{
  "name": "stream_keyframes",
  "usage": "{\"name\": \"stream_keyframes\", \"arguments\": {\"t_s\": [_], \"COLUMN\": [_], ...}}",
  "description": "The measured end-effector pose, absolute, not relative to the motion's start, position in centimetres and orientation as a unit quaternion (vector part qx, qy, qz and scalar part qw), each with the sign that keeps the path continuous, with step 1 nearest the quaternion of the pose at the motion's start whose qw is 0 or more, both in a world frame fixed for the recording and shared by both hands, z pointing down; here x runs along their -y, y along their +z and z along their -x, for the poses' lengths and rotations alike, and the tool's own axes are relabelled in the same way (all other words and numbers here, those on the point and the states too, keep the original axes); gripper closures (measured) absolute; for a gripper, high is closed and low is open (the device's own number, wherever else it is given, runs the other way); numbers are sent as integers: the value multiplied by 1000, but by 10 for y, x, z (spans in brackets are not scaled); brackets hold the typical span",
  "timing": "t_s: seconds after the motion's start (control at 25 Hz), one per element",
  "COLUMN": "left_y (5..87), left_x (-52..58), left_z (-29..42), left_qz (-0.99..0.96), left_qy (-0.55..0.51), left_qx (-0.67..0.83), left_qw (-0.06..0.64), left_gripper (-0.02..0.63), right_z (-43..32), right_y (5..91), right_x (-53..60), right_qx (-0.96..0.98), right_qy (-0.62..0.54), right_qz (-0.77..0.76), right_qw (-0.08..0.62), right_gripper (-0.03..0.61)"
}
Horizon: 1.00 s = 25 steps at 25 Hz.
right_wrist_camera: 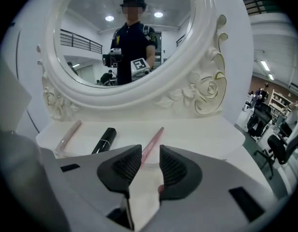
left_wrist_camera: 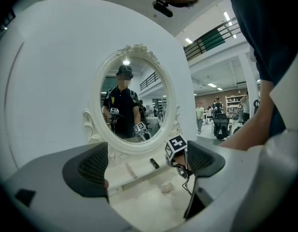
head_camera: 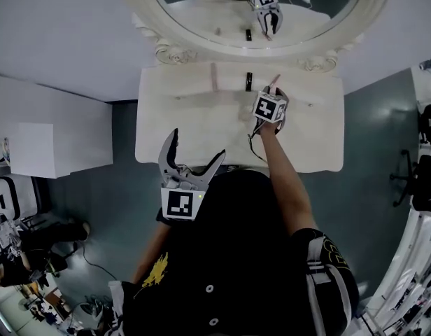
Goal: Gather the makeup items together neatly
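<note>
A pale pink tube [head_camera: 214, 75], a black lipstick [head_camera: 248, 81] and a thin pink pencil [head_camera: 274, 82] lie side by side along the back of the white dressing table [head_camera: 173, 131], under the mirror. My right gripper [head_camera: 273, 88] reaches over the pencil. In the right gripper view the pencil [right_wrist_camera: 154, 141] runs between the narrow jaws [right_wrist_camera: 150, 151], next to the left pad, with a gap on its right side. The lipstick [right_wrist_camera: 103, 140] and tube [right_wrist_camera: 67, 136] lie to its left. My left gripper [head_camera: 199, 143] hangs open and empty over the table's front edge. A small beige puff [left_wrist_camera: 167, 188] sits mid-table.
The oval mirror [head_camera: 257, 5] with its ornate white frame stands at the table's back edge. A white cabinet [head_camera: 54, 145] stands to the left, office chairs [head_camera: 418, 180] to the right. A thin cable [head_camera: 254, 145] trails from the right gripper.
</note>
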<state>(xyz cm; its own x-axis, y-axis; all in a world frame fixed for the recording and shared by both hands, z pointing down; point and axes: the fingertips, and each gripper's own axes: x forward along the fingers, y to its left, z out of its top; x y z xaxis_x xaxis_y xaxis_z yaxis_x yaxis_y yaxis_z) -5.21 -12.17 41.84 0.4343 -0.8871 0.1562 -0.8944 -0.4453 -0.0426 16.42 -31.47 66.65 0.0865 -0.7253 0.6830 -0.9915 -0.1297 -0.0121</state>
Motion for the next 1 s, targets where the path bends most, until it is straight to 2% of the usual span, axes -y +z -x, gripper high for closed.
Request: {"name": "stream_keyframes", "arguments": {"t_s": [0.32,0.6,1.0], "left_y": [417,419,420], "left_x": [119,118,116], "left_z": [53,56,56], "left_qz": [-845,-841,-843], "left_qy": [80,81,82], "left_qx": [528,534,531], "left_qw": [21,23,21], "left_gripper": [92,92,92], "right_z": [-161,-160,-164], "right_y": [676,681,680], "right_x": [327,332,329], "right_qx": [621,632,637], "right_qy": [289,300,331], "right_qz": [-680,-663,-655], "right_qw": [259,266,237], "right_gripper": [446,483,508]}}
